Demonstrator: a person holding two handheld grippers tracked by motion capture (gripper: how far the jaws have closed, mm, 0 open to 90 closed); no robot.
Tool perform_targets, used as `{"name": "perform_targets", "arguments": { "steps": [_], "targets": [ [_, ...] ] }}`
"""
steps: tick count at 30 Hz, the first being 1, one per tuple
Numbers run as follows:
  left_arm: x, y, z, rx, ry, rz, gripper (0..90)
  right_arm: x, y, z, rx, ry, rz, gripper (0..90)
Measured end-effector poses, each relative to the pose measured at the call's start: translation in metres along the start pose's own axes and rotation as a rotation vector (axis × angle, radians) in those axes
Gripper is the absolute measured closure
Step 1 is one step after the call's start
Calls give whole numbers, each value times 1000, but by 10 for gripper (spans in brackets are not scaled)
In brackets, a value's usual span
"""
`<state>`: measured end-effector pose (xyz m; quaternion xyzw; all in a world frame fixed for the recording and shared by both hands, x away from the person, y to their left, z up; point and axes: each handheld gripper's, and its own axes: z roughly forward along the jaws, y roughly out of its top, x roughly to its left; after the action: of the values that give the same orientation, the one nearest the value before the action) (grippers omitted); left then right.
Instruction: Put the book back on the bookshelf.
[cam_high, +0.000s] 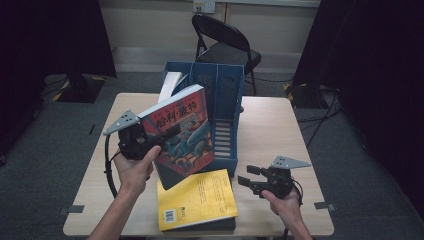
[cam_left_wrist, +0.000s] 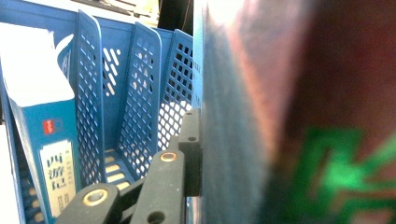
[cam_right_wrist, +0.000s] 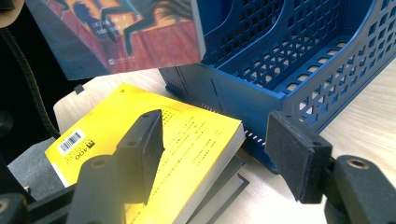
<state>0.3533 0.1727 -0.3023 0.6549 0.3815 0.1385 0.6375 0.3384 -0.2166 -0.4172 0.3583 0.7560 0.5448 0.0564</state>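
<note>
One red-covered book, tilted above the table, clamped in left gripper before blue file rack; right gripper gapes empty.

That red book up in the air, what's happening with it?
A person is putting books into a blue file rack. The left gripper is clamped on the red book, holding it tilted above the table in front of the rack. One blue book already stands in a slot. The right gripper rests open and empty beside a yellow book that lies flat on another dark book.
</note>
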Motion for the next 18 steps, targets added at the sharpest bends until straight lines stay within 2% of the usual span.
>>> {"name": "perform_targets", "arguments": {
  "steps": [4, 6, 10, 14, 18],
  "targets": [
    [1, 3, 6, -18, 20, -32, 743, -1, -1, 0, 5, 0, -1, 366],
    [1, 6, 9, -22, 34, -28, 743, -1, -1, 1, 7, 0, 0, 366],
    [-2, 12, 15, 3, 69, 31, 743, -1, -2, 1, 6, 0, 2, 365],
    [-4, 19, 21, 13, 104, 45, 744, -1, -2, 2, 12, 0, 0, 363],
    [-4, 21, 28, 9, 120, 50, 744, 0, -2, 2, 14, 0, -6, 363]
  ]
}}
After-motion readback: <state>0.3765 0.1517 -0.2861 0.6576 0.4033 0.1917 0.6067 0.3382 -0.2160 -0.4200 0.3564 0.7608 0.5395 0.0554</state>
